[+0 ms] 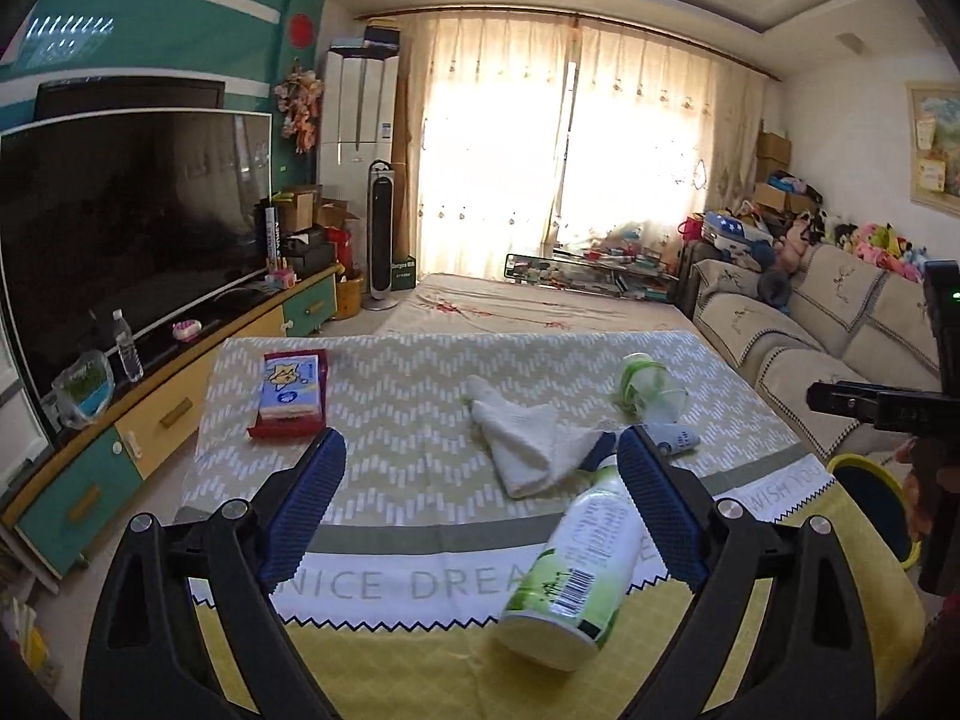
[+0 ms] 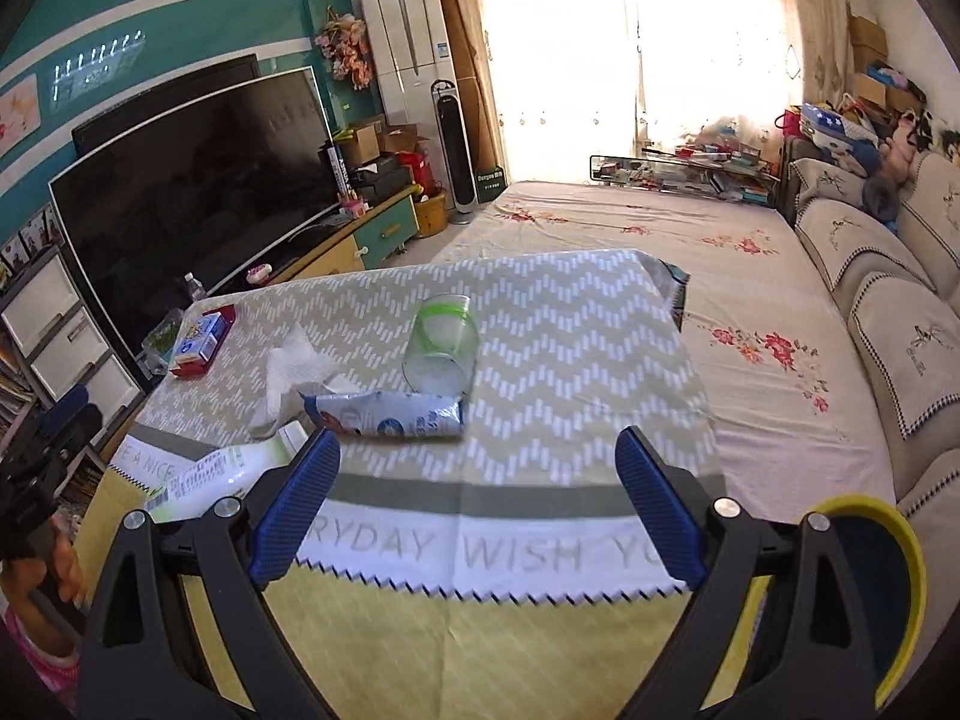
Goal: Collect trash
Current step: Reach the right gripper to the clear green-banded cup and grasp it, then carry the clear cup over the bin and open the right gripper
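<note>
Both pairs of tongs hang over the near edge of the counter (image 2: 540, 294), which is covered by a chevron-patterned cloth. The left tongs (image 1: 480, 510) stand wide with nothing between the pads; a white and green bottle (image 1: 564, 564) lies on its side near the near edge, partly behind the right pad. The right tongs (image 2: 477, 504) are also spread wide and empty.

Toward the middle of the counter lie a crumpled white tissue (image 1: 522, 438), a flattened blue and white packet (image 2: 384, 417) and a clear cup with a green band (image 2: 441, 339) tipped on its side, just beyond the packet. A red tray with a tissue pack (image 1: 291, 393) sits near the far left corner. A yellow-rimmed bin (image 2: 894, 588) stands off the near right corner.
</note>
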### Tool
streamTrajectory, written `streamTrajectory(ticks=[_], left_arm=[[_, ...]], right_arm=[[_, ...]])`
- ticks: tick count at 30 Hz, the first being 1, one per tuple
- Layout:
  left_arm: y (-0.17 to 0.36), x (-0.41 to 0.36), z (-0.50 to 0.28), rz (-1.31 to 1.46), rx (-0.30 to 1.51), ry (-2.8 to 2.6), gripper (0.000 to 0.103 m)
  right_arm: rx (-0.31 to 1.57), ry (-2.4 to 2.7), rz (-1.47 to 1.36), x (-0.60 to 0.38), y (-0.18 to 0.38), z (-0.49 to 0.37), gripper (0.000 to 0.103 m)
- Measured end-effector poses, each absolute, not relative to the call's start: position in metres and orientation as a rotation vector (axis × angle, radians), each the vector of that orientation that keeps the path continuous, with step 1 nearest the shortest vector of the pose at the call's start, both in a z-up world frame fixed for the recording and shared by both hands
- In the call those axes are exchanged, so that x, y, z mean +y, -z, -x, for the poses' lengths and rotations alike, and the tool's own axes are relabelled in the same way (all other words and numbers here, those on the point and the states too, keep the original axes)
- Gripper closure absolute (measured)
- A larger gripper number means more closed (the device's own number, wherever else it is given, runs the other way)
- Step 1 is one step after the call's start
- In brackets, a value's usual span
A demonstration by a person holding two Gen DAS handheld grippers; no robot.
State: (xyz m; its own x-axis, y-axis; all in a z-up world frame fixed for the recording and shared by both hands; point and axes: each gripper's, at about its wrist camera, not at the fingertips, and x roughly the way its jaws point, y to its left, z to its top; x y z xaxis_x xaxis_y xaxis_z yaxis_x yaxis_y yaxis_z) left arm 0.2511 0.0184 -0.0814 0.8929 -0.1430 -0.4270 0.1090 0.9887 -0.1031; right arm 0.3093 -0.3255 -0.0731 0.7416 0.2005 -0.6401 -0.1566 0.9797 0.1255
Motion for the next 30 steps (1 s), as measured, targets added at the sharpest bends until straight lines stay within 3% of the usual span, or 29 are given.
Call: streamTrajectory(ticks=[8,16,20,21,30], left_arm=[[0.104,0.034,-0.265,0.190,0.480,0.103,0.006],[0.114,0.018,-0.266,0.141,0.514,0.120,0.006],[0.113,0.013,-0.261,0.121,0.507,0.139,0.005],[0.114,0.011,-0.261,0.116,0.508,0.140,0.005],[0.117,0.012,-0.263,0.119,0.524,0.145,0.005]], right_arm=[[0.845,-0.150,0.014,-0.270,0.119,-0.420,0.020],[0.906,-0.099,0.029,-0.253,0.152,-0.459,0.028],[0.900,-0.081,0.047,-0.251,0.159,-0.462,0.046],[0.894,-0.087,0.040,-0.252,0.159,-0.462,0.056],[0.858,-0.092,-0.017,-0.277,0.138,-0.451,0.056]])
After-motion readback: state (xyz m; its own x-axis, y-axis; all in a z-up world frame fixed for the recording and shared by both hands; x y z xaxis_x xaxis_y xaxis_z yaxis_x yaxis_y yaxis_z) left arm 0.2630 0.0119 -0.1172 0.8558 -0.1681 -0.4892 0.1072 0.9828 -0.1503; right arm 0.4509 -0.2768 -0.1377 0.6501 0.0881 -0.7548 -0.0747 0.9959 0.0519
